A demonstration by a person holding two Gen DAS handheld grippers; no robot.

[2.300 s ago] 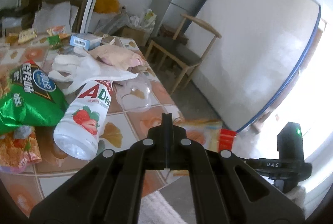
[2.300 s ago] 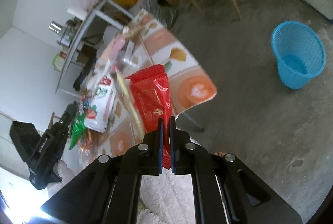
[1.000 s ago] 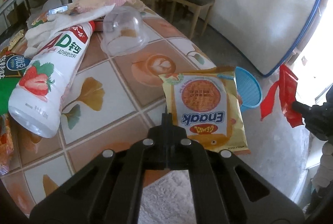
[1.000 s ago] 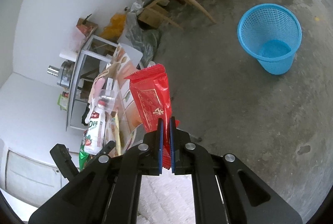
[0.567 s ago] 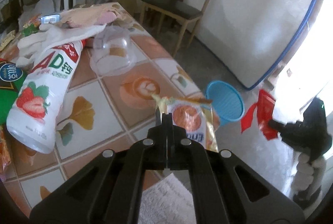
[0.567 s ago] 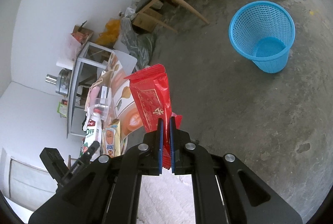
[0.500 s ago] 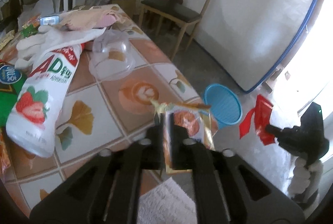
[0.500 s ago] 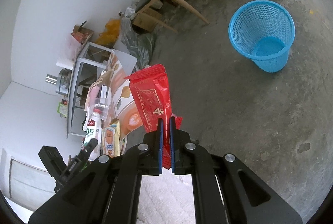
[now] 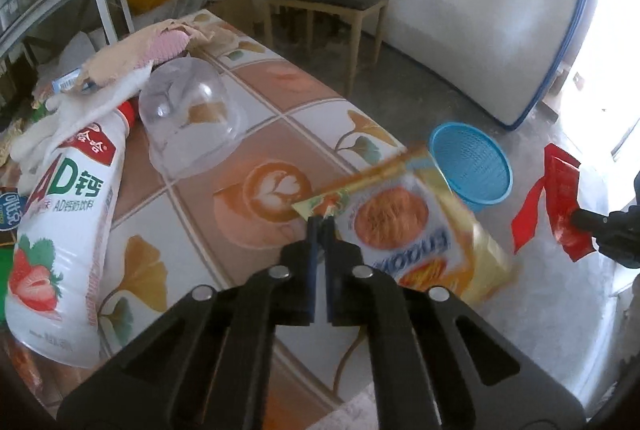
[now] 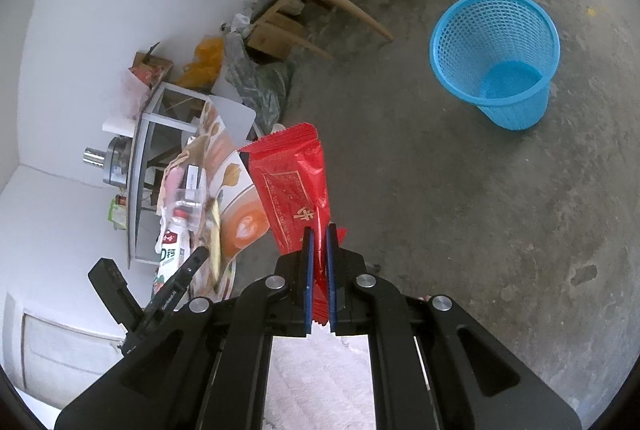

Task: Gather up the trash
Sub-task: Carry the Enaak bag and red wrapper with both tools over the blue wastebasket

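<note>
Tiled table (image 9: 280,102) with "AD" strawberry bottle (image 9: 60,230); left fingers (image 9: 320,230) pinching "Enaak" packet (image 9: 404,226), right fingers (image 10: 319,242) pinching red wrapper (image 10: 292,190)

snack packet (image 9: 404,226) lifted off table (image 9: 280,102)

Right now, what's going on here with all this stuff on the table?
A person is clearing trash with a handheld claw in each hand. The left claw is shut on a corner of a yellow snack packet by the edge of the tiled table. The right claw is shut on a red wrapper, held above the floor. The blue basket on the floor looks empty. A strawberry drink bottle and a clear plastic dome lie on the table.
</note>
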